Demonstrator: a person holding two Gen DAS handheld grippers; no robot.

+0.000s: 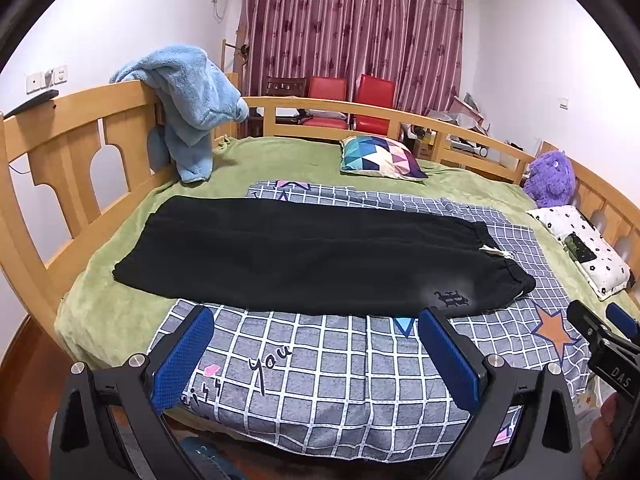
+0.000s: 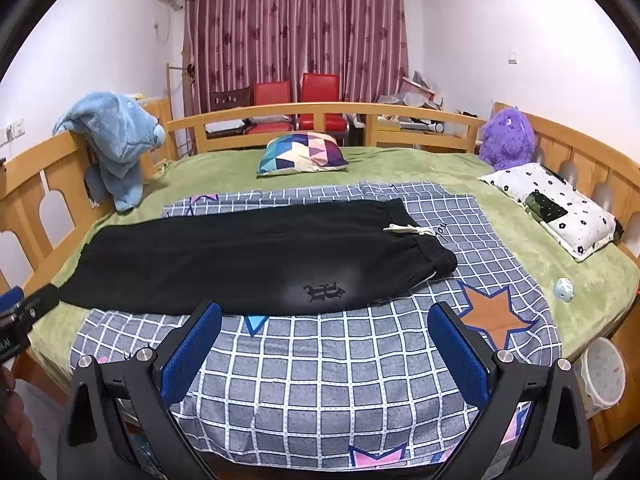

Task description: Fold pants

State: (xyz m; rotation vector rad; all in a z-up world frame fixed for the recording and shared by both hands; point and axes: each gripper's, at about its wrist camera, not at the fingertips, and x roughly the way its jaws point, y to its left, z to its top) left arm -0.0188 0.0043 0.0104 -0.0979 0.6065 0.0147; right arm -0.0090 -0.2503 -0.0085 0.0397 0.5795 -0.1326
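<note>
Black pants point(image 1: 304, 256) lie flat across the bed, folded lengthwise, legs to the left and waistband with a white drawstring point(image 1: 498, 251) to the right. They also show in the right wrist view point(image 2: 248, 260), with an embroidered logo point(image 2: 324, 292) near the front edge. My left gripper point(image 1: 316, 344) is open and empty, hovering in front of the pants' near edge. My right gripper point(image 2: 326, 340) is open and empty, in front of the logo end. The right gripper also shows at the edge of the left wrist view point(image 1: 600, 332).
The pants rest on a grey checked sheet point(image 2: 340, 380) over a green blanket point(image 2: 520, 220). A wooden bed rail point(image 1: 60, 152) carries a blue plush point(image 1: 192, 108). A colourful pillow point(image 2: 302, 154), a purple plush point(image 2: 506, 140), a white flowered pillow point(image 2: 560, 208) and a small blue toy point(image 2: 563, 289) lie around.
</note>
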